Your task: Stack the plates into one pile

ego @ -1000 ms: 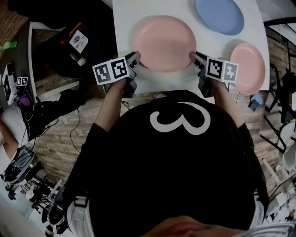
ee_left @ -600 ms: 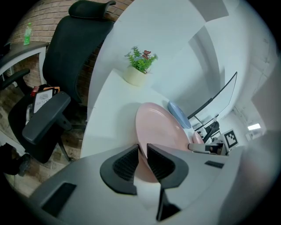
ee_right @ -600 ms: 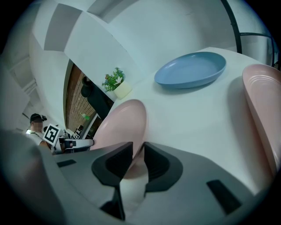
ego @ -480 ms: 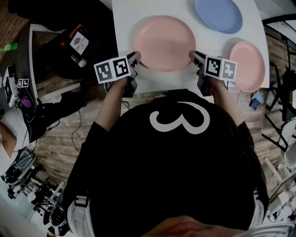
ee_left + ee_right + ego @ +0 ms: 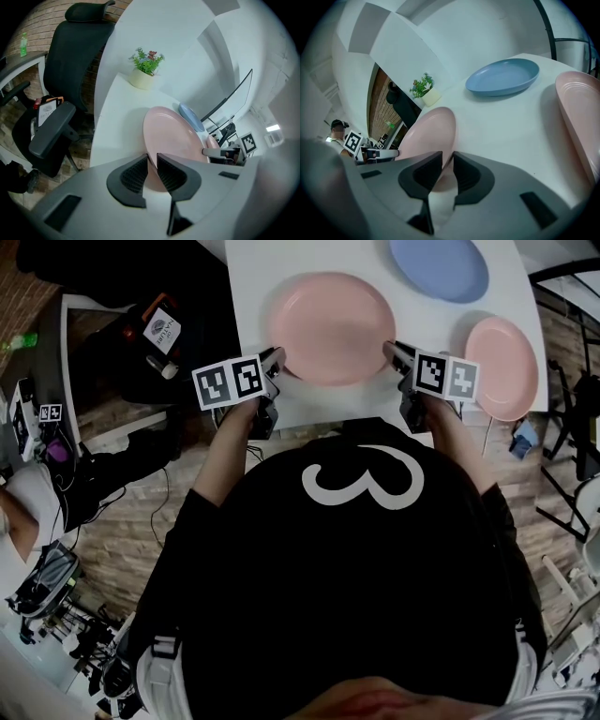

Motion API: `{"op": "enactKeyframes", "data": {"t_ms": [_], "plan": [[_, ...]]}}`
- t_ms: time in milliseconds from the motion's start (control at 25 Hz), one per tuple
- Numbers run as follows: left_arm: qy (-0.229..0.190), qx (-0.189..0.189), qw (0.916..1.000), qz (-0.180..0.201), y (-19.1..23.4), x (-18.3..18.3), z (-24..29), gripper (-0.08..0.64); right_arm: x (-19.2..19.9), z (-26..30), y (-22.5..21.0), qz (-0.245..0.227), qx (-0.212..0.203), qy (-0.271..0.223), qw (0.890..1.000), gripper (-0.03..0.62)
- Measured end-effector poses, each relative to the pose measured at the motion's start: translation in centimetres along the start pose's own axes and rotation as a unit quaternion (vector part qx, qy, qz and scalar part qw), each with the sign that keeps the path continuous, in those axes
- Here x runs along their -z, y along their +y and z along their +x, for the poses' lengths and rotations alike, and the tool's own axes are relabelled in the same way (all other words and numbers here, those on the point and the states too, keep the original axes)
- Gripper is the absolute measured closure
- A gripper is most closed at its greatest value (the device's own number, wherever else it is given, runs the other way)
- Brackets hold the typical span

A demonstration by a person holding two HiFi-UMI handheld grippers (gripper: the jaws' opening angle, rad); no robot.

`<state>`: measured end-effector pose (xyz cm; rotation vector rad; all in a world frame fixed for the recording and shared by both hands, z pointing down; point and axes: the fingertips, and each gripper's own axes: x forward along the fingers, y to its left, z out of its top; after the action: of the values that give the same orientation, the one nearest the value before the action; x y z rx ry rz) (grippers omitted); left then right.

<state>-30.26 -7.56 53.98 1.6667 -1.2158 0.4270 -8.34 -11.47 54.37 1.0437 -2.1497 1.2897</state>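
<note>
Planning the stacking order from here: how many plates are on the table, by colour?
Pink: 2 (large pink plate, small pink plate)
Blue: 1 (blue plate)
Total: 3 plates

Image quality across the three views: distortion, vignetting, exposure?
Head view: dim overall, person's dark torso fills the lower half, white table brightest. Left gripper view: heavy fisheye, black corners, large pink plate sharp. Right gripper view: same vignette; small pink plate stretched at the right edge, blue plate crisp.
</note>
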Motion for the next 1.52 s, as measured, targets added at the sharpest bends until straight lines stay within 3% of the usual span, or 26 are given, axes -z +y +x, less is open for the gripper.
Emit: {"op": "enactKeyframes", "data": {"t_ms": [560,760,1520], "plan": [[-0.004,0.008,0.9997,0.023,-2.1,-1.4,-0.3,0.489,-1.1,-2.1,-0.2,0.011,-0.003,-0.038,0.999,0.505],[-0.007,0.020,0.9995,0.026,-3.8,-2.8,0.1,0.489,-2.6,-3.4,-0.8,0.019,-0.005,-0.057,0.998,0.506],[-0.017,0.069,0.9933,0.092,-11.6,-9.8,2.2,0.489,-9.0,-9.0,-4.0,0.036,0.014,-0.130,0.991,0.508]]}}
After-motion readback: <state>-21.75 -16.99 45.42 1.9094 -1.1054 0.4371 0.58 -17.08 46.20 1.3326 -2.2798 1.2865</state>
